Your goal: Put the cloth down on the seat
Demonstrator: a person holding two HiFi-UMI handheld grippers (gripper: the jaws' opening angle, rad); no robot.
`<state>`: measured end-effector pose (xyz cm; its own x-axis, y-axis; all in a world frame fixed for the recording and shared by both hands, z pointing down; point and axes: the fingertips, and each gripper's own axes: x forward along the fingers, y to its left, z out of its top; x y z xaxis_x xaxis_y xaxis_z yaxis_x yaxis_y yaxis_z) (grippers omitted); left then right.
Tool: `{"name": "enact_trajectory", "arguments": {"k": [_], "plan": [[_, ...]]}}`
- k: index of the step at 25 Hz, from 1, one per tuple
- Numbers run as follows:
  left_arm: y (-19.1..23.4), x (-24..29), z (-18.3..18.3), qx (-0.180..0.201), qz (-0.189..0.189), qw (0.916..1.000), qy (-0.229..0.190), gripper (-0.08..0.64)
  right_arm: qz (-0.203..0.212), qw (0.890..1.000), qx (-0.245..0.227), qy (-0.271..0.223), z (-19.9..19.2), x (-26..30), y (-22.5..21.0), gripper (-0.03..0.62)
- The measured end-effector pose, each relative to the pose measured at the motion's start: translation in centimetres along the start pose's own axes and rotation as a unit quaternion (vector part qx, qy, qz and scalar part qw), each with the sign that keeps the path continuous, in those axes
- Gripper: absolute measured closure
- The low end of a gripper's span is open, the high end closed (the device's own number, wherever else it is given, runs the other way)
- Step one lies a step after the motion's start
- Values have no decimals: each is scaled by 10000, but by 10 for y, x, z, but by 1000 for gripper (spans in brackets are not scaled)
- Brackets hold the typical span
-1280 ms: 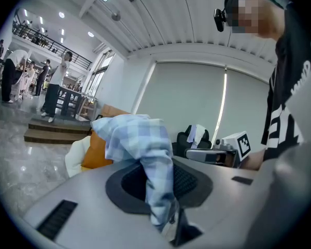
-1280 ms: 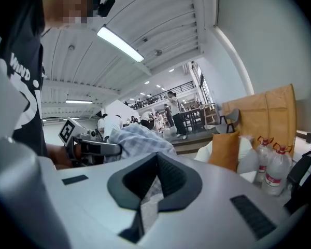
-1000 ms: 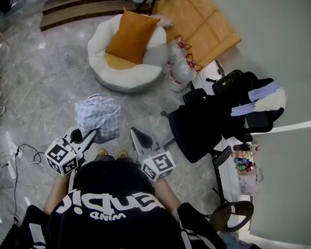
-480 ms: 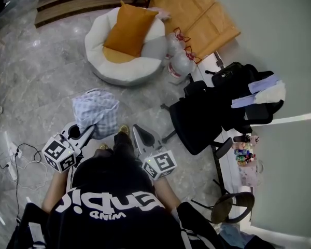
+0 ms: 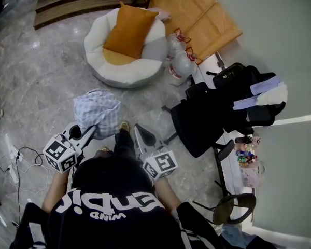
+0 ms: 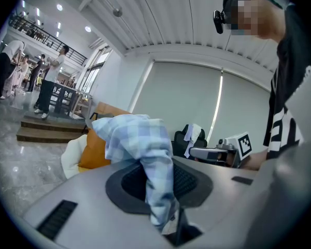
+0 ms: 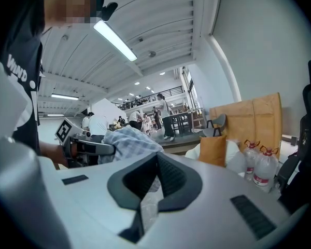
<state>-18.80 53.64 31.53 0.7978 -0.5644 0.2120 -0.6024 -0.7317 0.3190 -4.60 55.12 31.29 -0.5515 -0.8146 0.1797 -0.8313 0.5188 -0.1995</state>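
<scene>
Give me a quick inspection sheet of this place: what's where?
Surface: grey marble floor.
Job's things: checked cloth hangs from left gripper; round white seat with orange cushion ahead, apart from it.
Clutter: water bottles beside seat; black office chair draped with clothes.
Grippers: left jaws shut on cloth; right gripper jaws together, empty.
Cables: white cable on floor, left.
Surroundings: wooden steps, cardboard panels.

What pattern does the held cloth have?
The cloth is a pale blue and white check, clearest in the left gripper view.
</scene>
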Motion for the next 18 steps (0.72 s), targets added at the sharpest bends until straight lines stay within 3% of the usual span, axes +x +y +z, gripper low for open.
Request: {"name": "enact_trajectory", "arguments": {"k": [18], "plan": [[45, 42, 19, -98, 49, 9999, 86, 476, 155, 9998, 41, 67, 14, 52, -40, 572]]}}
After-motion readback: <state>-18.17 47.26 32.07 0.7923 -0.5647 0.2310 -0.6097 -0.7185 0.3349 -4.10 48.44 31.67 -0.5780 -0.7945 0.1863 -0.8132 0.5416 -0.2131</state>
